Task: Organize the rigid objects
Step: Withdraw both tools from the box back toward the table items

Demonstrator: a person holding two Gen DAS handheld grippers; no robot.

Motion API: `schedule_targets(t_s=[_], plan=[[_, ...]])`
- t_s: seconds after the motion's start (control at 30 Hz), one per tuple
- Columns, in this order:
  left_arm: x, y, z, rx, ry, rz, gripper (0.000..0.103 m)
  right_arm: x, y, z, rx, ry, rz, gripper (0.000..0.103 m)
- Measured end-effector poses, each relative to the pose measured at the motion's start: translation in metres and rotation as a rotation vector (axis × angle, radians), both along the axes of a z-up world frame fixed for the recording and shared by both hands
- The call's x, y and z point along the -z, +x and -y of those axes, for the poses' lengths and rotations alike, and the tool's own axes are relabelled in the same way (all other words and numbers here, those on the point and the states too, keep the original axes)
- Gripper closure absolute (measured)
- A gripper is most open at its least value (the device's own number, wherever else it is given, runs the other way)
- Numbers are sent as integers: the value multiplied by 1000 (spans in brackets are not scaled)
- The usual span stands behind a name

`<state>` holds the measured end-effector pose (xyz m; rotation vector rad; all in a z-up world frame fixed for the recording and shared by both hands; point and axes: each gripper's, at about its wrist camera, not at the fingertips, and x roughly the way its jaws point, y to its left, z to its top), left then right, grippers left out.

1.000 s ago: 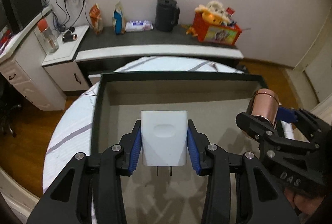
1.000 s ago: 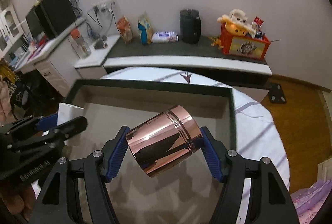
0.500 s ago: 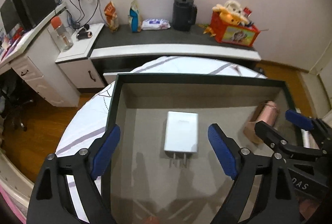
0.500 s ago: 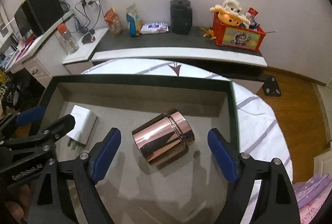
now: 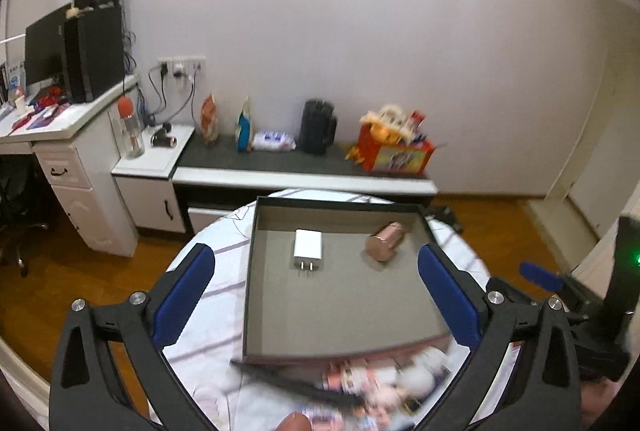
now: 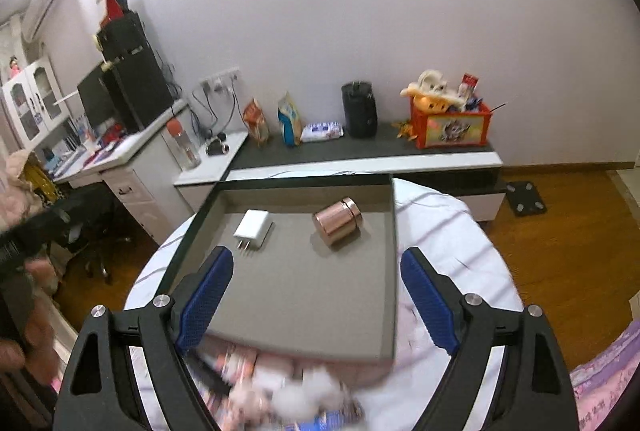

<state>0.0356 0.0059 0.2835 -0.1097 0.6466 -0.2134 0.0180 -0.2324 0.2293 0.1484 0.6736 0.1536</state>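
Observation:
A white plug adapter lies flat in the grey tray, left of a copper-coloured can lying on its side. Both also show in the right wrist view: the adapter and the can in the tray. My left gripper is open and empty, held high above the tray's near half. My right gripper is open and empty, also raised over the tray's near edge.
The tray sits on a round table with a striped white cloth. Blurred items, a dark flat piece and colourful packets, lie at the table's near edge. A low cabinet with a toy box stands behind by the wall.
Both grippers opened, left the adapter and the can lying in the tray, then pulled up and back well away from them.

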Motion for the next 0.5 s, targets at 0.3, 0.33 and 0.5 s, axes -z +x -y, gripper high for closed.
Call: schedule_targets(t_s=[0.3, 0.33, 0.5], plan=[[11, -87, -30, -65, -14, 55, 0, 19, -72, 17, 102, 8, -12, 16], [22, -92, -32, -76, -14, 40, 0, 24, -76, 16, 106, 3, -23, 16], [70, -108, -35, -95, 29, -38, 0, 50, -91, 14, 131, 2, -94, 16]])
